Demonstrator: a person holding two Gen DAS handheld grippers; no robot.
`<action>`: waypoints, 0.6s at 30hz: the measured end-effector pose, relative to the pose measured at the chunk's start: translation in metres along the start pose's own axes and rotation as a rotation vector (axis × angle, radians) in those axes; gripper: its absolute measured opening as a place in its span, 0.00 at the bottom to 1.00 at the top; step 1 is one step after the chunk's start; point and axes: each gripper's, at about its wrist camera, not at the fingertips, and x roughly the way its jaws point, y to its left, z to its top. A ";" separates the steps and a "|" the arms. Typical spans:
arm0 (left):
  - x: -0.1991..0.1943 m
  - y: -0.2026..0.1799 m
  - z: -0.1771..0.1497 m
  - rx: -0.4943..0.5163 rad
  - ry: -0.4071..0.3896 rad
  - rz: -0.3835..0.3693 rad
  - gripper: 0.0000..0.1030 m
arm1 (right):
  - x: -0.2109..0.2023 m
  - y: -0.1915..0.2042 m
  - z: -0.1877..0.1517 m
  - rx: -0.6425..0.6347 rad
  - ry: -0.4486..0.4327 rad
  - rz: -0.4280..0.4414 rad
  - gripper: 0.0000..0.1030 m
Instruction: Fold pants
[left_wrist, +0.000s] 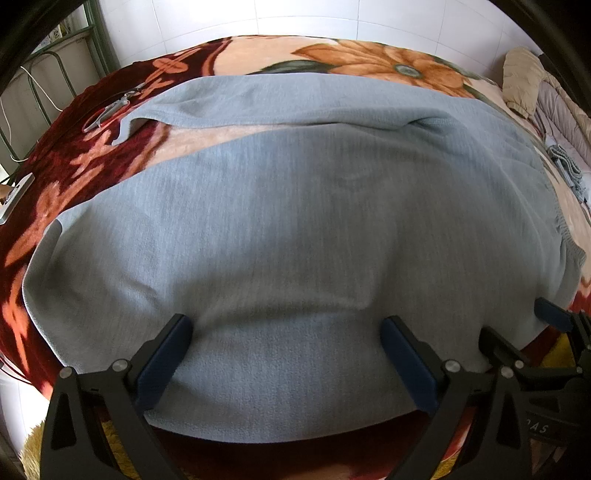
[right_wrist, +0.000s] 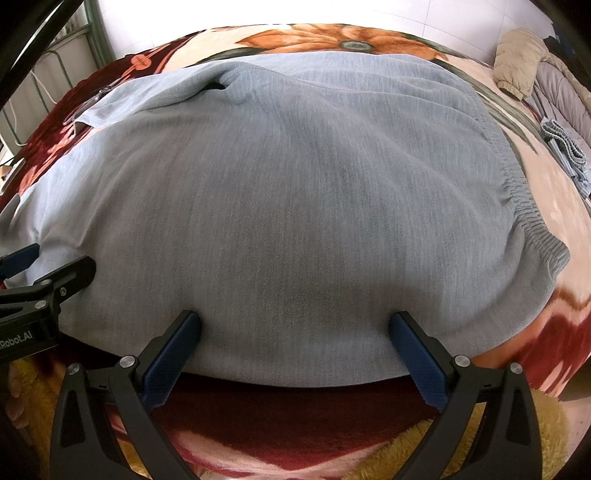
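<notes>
On the bed's floral blanket (left_wrist: 74, 155): one pair of grey fleece pants (left_wrist: 295, 221), spread flat, legs running far-left, elastic waistband (right_wrist: 532, 229) at right. Soft, light, limp; likely to sag and drag, not slip. Left tongs (left_wrist: 288, 354) and right tongs (right_wrist: 295, 350): both wide, empty, poised over the near hem. Best hold: near edge, pinched through both layers.

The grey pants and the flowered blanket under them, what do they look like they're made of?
Grey pants: probably a soft knit fleece or sweatshirt jersey, matte; fine vertical ribbing shows in the weave and the waistband is gathered elastic.
Flowered blanket: likely plush synthetic fleece, slightly fuzzy, with a printed red and orange floral pattern. The exact fibre cannot be told from the pictures.
</notes>
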 end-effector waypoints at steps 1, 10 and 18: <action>0.001 0.001 0.000 0.000 0.000 0.000 1.00 | 0.000 0.000 0.000 0.000 0.000 0.000 1.00; 0.001 0.001 0.000 0.001 -0.001 0.001 1.00 | 0.000 -0.001 0.000 0.000 -0.001 0.000 1.00; 0.001 0.000 0.000 0.001 -0.001 0.001 1.00 | 0.000 -0.001 0.000 0.000 -0.001 0.000 1.00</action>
